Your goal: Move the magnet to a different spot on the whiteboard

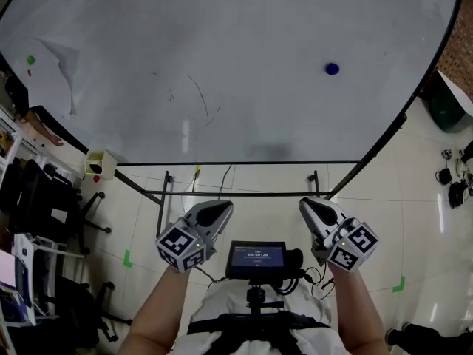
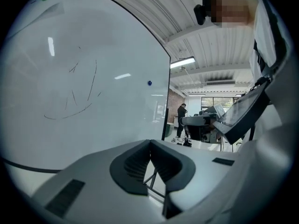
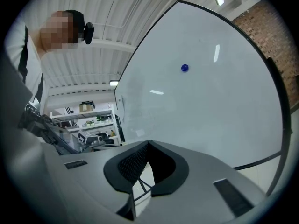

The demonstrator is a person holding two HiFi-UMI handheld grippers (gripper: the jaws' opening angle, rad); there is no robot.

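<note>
Hand-held gripper status: we find the left hand-held gripper (image 1: 219, 208) with its jaws closed together on nothing. The right hand-held gripper (image 1: 308, 205) is likewise closed and empty. Both sit below the whiteboard's lower edge, well apart from the magnet.

Handling, in our judgement: the magnet (image 1: 332, 69) should be light, rigid and not fragile. It is held to the whiteboard (image 1: 244, 58) by its own pull, and its smooth cap is likely slippery. We recommend a pinch across the round rim, with the pads on opposite sides and close to the whiteboard's face. It could then be tilted off or slid along. The jaws must be opened first. The right hand-held gripper is on the magnet's side of the whiteboard.

Appearance: a small round button, dark blue against the white surface. It sits on the whiteboard's right half, well in from the border, with nothing touching it.

Surroundings: faint pen strokes (image 1: 198, 98) mark the whiteboard's middle, well left of the magnet. A sheet of paper (image 1: 52, 72) hangs at the whiteboard's left end under a green magnet (image 1: 30, 61). Bare surface is available on every side of the magnet for a new spot. The stand (image 1: 236, 192) shows beneath the whiteboard's lower edge.
</note>
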